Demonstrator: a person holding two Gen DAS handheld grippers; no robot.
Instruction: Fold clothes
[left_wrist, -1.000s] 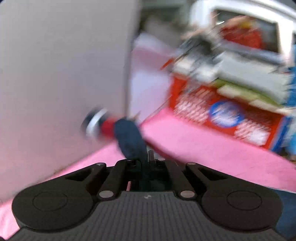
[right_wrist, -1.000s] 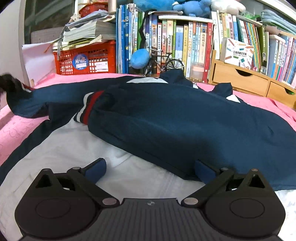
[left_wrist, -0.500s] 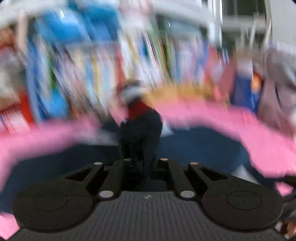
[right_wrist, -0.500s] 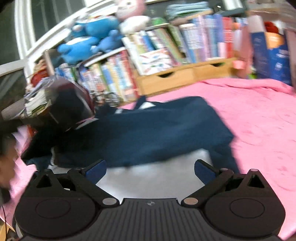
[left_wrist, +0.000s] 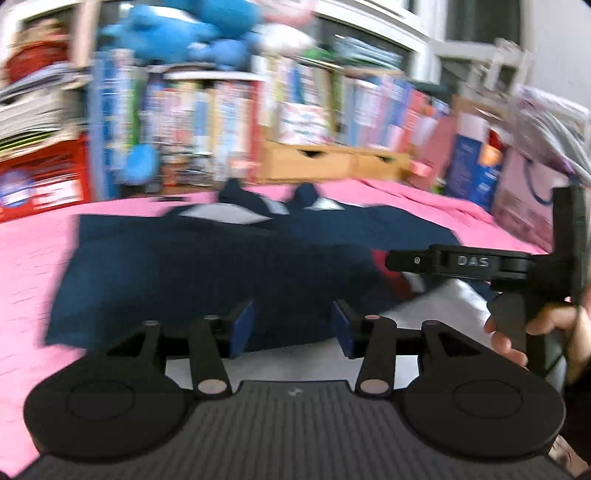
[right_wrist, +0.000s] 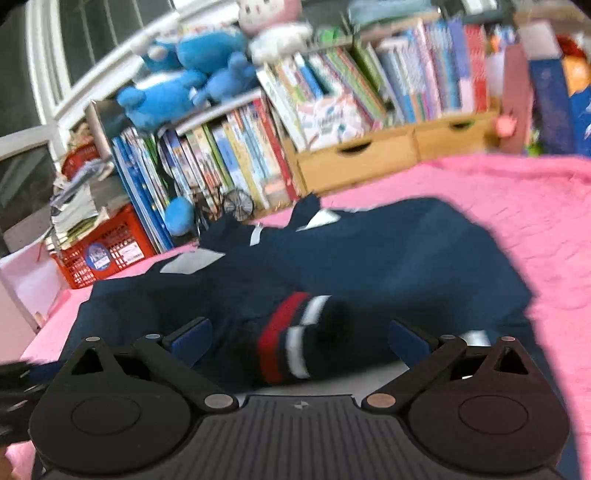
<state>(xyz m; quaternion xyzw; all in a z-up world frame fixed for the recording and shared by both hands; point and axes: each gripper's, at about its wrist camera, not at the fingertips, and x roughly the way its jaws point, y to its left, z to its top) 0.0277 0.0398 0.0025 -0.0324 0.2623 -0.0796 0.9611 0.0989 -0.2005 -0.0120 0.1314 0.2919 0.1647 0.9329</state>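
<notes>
Hovering low over the bed, both tongs empty. Left gripper (left_wrist: 291, 328): blue pads partly apart, nothing between them, navy cloth beyond. Right gripper (right_wrist: 299, 338): jaws spread wide, nothing held; striped cuff (right_wrist: 286, 345) lies just ahead between them, red, white and navy bands. Right gripper also visible at right edge of left view, hand (left_wrist: 532, 332) on its handle. Jacket (left_wrist: 207, 266) lies mid-frame on pink bedspread (left_wrist: 33, 258), navy with white panels, collar toward upper centre, 1 sleeve folded across the body, white lower part nearest the cameras. Judgement: soft, light, limp fabric, will sag and slide when lifted; cuff rib is the thicker, firmer part. Best hold likely at hem corners or shoulder seams, pinching 1 layer edge so folded sleeve stays put. Beyond, upper frame: red plastic crate (right_wrist: 107, 254) at left, stacked papers on top, contents behind mesh unclear. Wooden drawer box (right_wrist: 391, 155) at upper centre, 2 drawers closed, contents hidden. Books (right_wrist: 229, 155) in a row on top and beside; blue plush toys (right_wrist: 173, 92) above. Motion blur throughout.
</notes>
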